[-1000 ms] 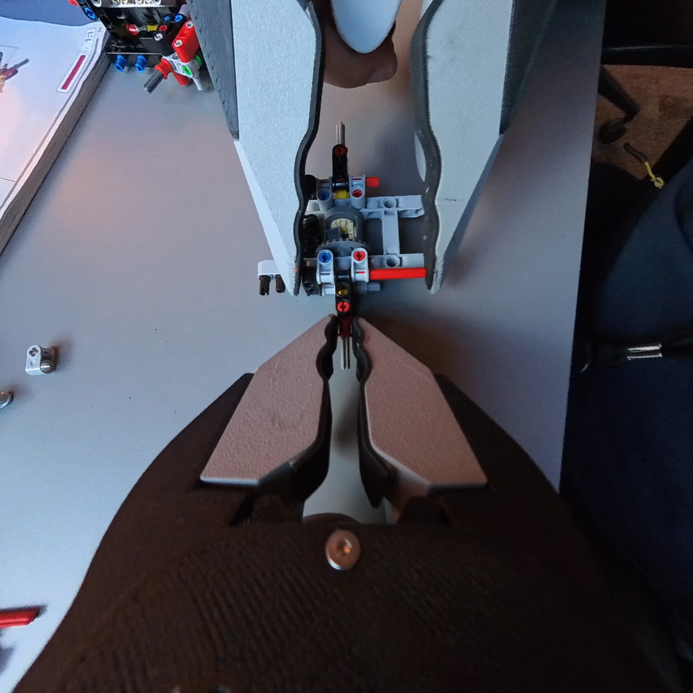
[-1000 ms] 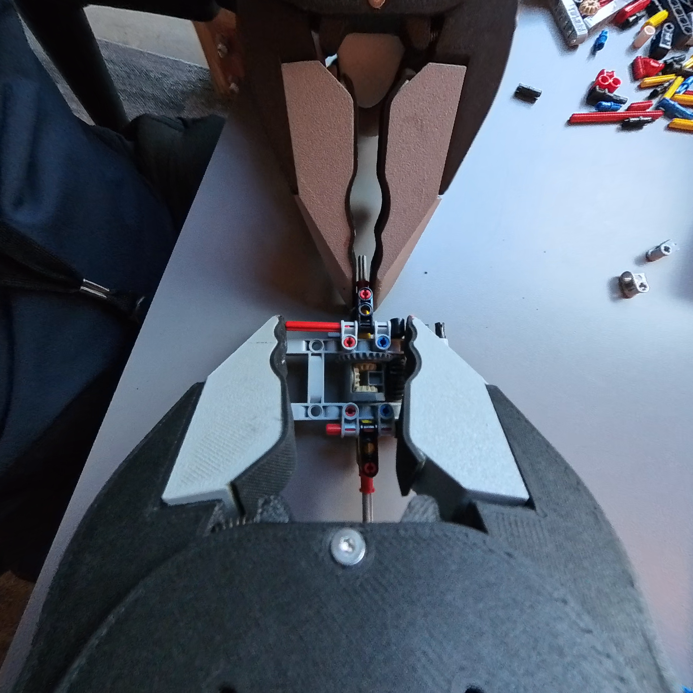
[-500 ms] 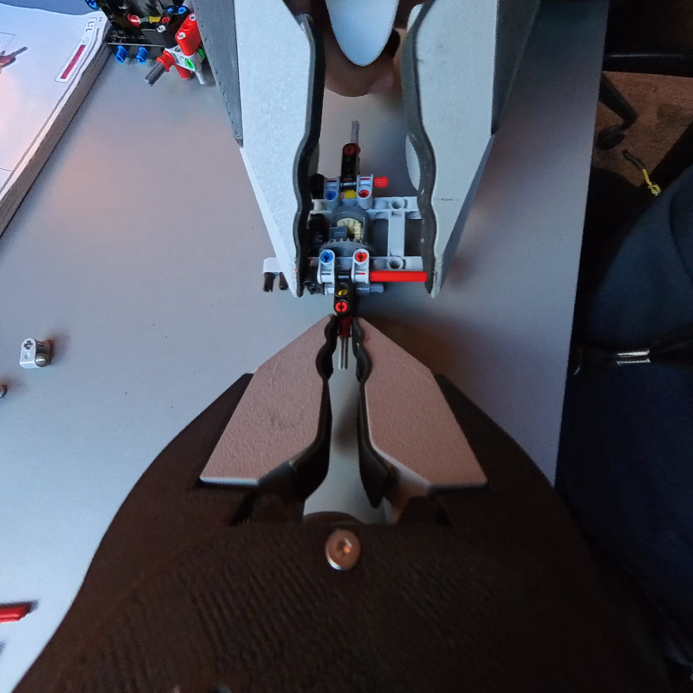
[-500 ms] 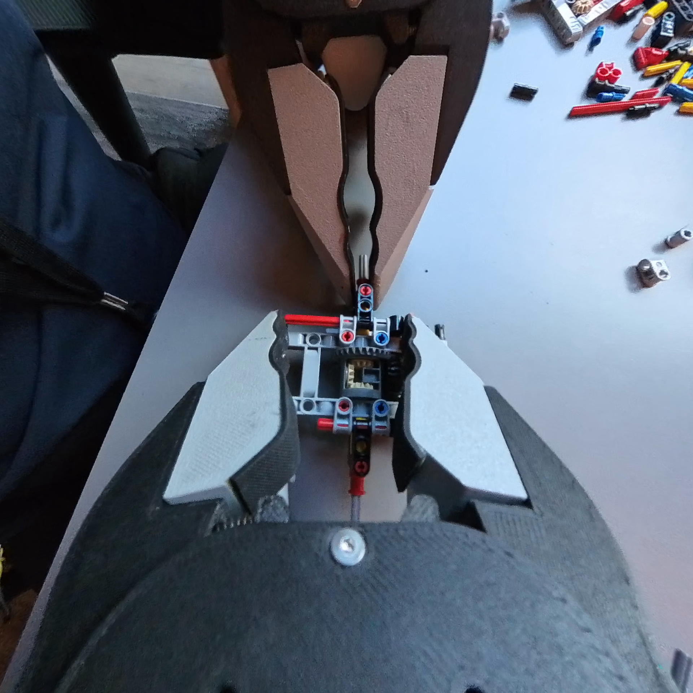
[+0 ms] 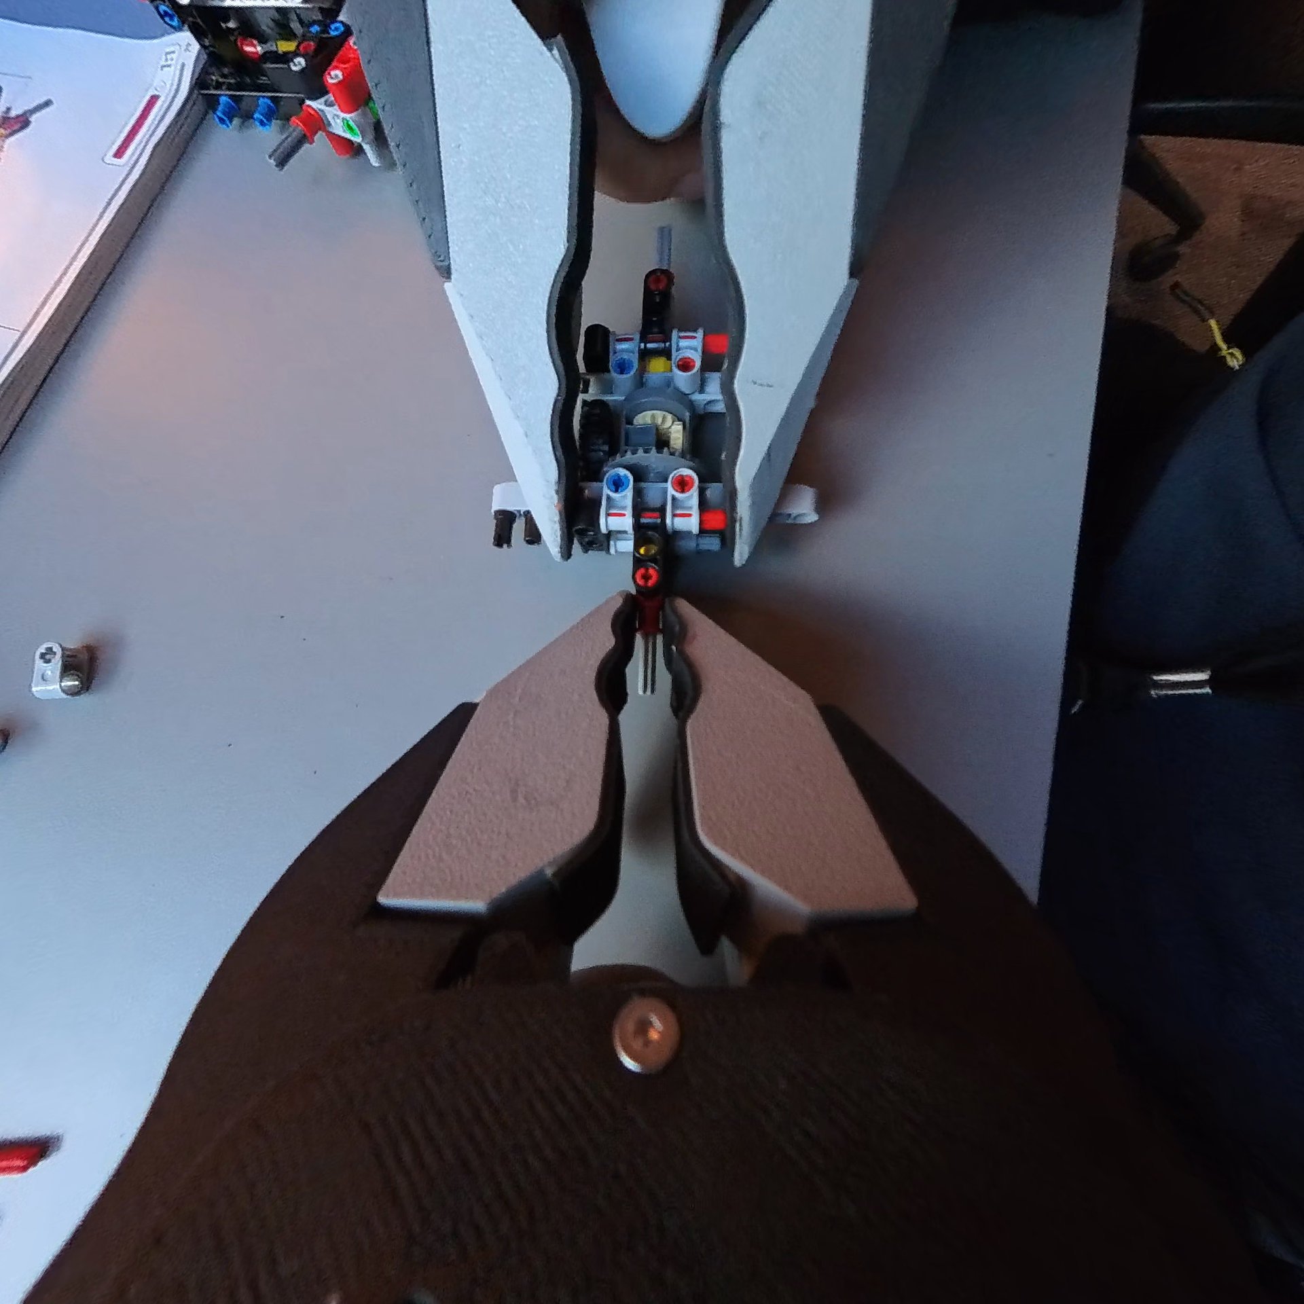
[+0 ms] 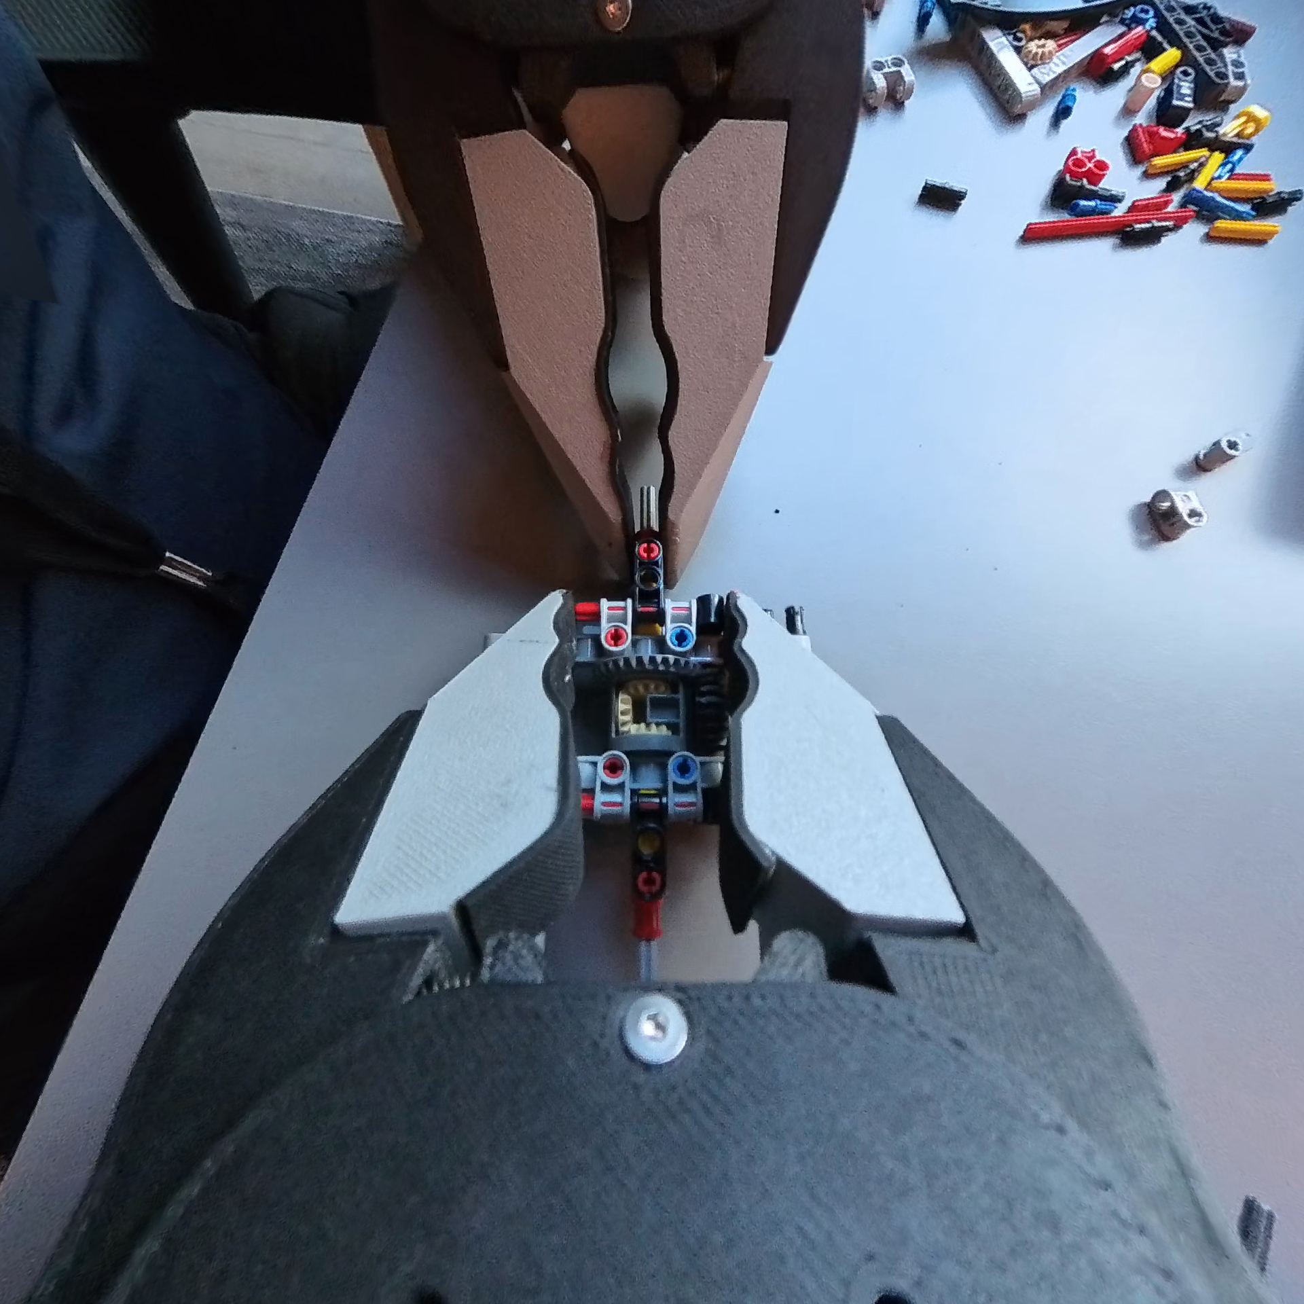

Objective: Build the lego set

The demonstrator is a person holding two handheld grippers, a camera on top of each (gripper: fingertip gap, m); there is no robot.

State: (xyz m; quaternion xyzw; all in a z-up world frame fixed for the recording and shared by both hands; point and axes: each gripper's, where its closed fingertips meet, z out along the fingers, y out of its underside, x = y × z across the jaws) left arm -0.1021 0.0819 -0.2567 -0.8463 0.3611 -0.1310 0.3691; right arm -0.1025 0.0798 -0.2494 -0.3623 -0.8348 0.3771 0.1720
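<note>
Two grippers meet nose to nose over a small brick-built gear assembly point(image 6: 653, 713) resting on the pale grey table point(image 6: 952, 635) close to its edge. The assembly is a grey frame around a dark toothed ring gear and tan bevel gears, with red and blue pins in white connectors at both ends and a black link carrying a thin grey axle sticking out each way. The right gripper point(image 6: 649, 621), with light grey fingers, is clamped across the frame's two sides, its wavy dark pads pressed against it. The left gripper point(image 5: 646, 621), with brown fingers, is clenched on the red bush and axle point(image 5: 648, 653) at the assembly's near end. Just beside the assembly the table stops, and dark blue fabric point(image 6: 106, 459) with a strap buckle fills the space beyond; the other side is open tabletop. Only the right wrist view shows the scattered pile of loose coloured pieces point(image 6: 1164, 162) and two small grey connectors point(image 6: 1175, 515). Only the left wrist view shows a printed booklet point(image 5: 63, 162) and a larger black, red and blue build point(image 5: 282, 77) at the far edge.
</note>
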